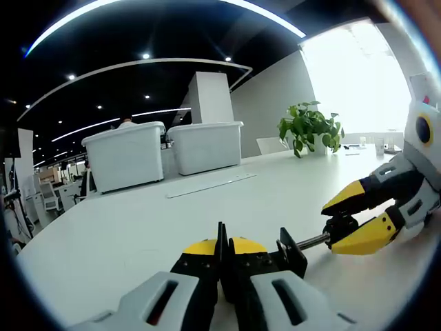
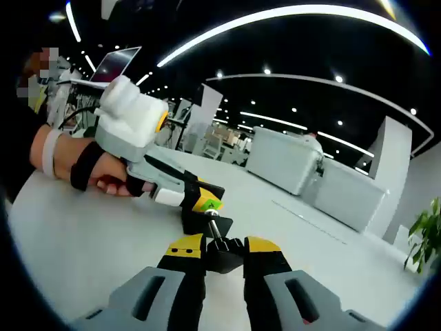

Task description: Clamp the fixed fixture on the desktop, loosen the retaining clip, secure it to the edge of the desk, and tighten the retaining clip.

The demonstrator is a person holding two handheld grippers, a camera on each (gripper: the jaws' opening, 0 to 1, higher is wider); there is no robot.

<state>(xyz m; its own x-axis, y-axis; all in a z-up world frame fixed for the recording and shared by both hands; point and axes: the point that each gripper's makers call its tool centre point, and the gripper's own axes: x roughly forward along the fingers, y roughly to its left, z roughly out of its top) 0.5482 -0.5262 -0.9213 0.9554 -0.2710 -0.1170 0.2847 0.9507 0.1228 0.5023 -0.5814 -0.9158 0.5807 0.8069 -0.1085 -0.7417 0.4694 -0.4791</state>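
1. Left gripper (image 1: 222,256): jaws pressed together at bottom centre of the left gripper view, pinching the black clamp (image 1: 291,254) body. The grip point itself is hidden behind the jaws.
2. Right gripper (image 2: 224,249): jaws closed on the knob (image 2: 223,252) at the end of the clamp's screw (image 1: 311,241), bottom centre of the right gripper view.
3. Clamp (image 2: 205,222) sits low on the tabletop (image 1: 138,227), between the two grippers. Its long axis is the screw, running straight from one set of jaws to the other.
4. Judgement: the step is loosening. The right gripper is on the turning end and the left is the anchor, so the next move is a roll about the screw axis.
5. Room: open tabletop all round. Two white bins (image 1: 127,155) and a plant (image 1: 310,127) are well apart, upper half of frame. Tabletop edge curves at lower left, not close to the clamp.
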